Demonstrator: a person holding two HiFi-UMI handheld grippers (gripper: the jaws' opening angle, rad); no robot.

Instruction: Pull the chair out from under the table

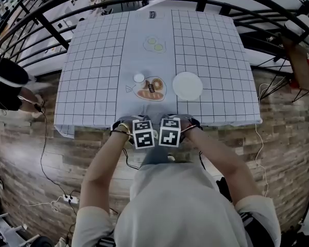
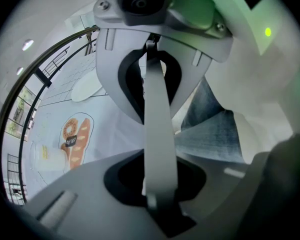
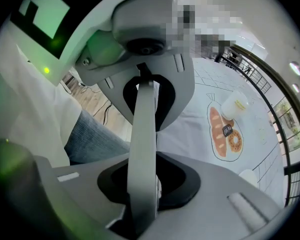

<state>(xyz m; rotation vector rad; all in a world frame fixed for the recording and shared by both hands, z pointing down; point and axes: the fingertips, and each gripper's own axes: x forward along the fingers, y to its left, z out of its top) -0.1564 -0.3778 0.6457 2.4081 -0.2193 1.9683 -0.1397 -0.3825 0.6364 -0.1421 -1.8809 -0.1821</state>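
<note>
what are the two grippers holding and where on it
Both the left gripper and the right gripper clamp the chair, on the thin grey top edge of its back.

No word or number can be read. On the tablecloth (image 1: 92, 86), the bread-and-doughnut drawing (image 1: 151, 89) bears a small dark tag (image 3: 227, 130) with pale lettering, perhaps a few characters, too small to make out. The left marker cube (image 1: 143, 134) and right marker cube (image 1: 170, 131) show only black-and-white square codes. A dark patch (image 1: 155, 14) at the cloth's far edge is illegible.
</note>
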